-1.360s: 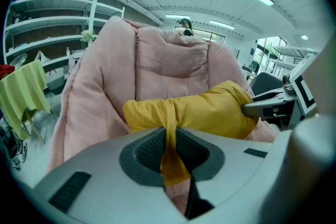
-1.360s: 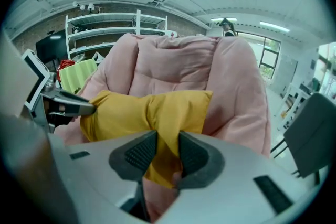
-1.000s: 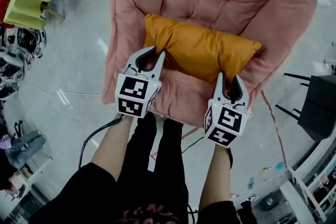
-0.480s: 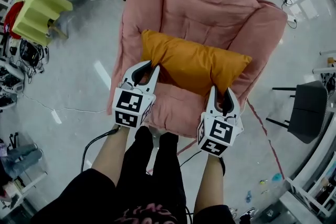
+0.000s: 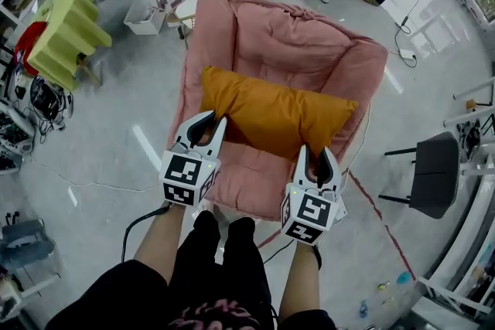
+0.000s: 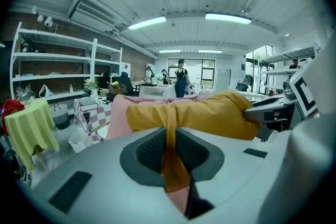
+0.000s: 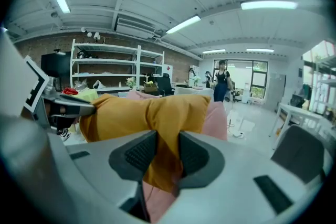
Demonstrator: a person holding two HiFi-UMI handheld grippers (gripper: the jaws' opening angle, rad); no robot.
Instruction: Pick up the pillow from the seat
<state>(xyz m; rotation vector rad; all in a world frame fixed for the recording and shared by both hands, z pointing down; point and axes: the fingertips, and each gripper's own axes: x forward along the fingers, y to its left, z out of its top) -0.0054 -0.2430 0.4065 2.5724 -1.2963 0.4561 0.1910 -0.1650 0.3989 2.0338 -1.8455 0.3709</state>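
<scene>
The left gripper (image 5: 216,117) pinches only a thin fold of the orange pillow (image 5: 271,112), and the right gripper (image 5: 317,151) is closed on a thicker corner. The pillow hangs between them, just over the pink chair (image 5: 309,42). That thin fold may slip out if the lift jerks. A second ago the chair looked nearer — both grips are unchanged.

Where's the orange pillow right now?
In the head view's middle, the orange pillow is over the pink chair, its near corners pinched by the left gripper and right gripper.
</scene>
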